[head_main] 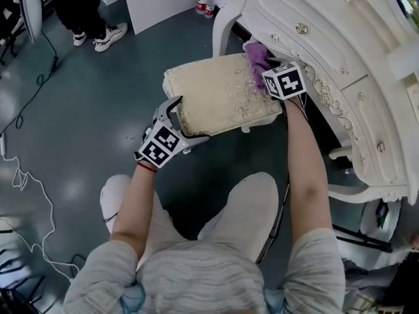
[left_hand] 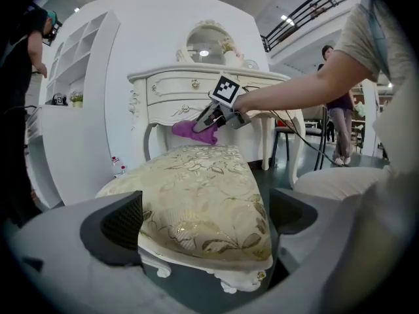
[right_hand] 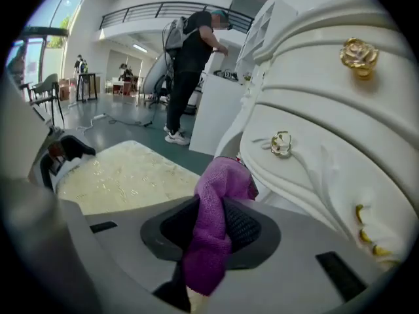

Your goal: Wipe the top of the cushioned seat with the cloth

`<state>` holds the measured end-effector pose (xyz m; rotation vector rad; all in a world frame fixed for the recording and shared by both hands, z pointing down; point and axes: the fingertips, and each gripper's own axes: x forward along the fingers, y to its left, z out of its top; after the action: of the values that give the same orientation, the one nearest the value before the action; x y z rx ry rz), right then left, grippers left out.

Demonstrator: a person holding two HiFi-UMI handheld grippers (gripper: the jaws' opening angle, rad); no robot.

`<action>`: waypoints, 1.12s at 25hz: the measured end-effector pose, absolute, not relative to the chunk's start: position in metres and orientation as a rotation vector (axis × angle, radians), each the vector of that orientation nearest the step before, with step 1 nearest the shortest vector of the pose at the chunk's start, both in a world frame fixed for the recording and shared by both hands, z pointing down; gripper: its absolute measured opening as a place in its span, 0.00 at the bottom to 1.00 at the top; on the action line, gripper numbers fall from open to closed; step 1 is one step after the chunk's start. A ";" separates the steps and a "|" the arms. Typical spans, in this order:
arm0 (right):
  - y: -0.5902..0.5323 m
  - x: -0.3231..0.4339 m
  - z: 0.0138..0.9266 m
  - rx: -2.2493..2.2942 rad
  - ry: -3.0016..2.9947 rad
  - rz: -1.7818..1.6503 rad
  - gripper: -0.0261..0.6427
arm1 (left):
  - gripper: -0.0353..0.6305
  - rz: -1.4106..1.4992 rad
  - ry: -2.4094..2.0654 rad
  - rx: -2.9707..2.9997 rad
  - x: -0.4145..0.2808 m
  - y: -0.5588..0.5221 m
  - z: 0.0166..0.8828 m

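I could read no word, number or brand anywhere in the room. The left gripper (head_main: 184, 120) and the right gripper (head_main: 260, 63) each bore black-and-white square markers (head_main: 160, 146), patterns without letters. Two bottles (head_main: 205, 2) by the white wall had red labels, too small to make out.

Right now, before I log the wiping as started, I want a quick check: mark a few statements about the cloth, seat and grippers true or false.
1. The right gripper is shut on the purple cloth. True.
2. The left gripper has its jaws closed together. False: they stand wide apart, with the cushioned seat's end between them.
3. The cloth is at the seat's end nearest the white dressing table. True.
4. The seat's top is plain blue. False: it is cream with a floral pattern.
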<state>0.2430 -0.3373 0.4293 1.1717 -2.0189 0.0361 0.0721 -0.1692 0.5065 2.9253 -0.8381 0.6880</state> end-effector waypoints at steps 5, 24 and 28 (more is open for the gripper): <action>-0.356 0.249 0.453 1.161 -1.872 0.060 0.19 | 0.94 0.675 -0.924 2.901 0.068 -0.172 0.506; -0.360 0.214 0.471 1.207 -1.883 0.164 0.19 | 0.94 0.545 -0.893 2.884 0.066 -0.176 0.506; -0.355 0.193 0.471 1.180 -1.918 0.165 0.19 | 0.94 0.550 -0.892 2.885 0.066 -0.176 0.506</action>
<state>0.1931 -0.3545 0.4712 1.1797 -1.9180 0.1652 0.0657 -0.1757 0.5060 2.8846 -0.8918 0.5500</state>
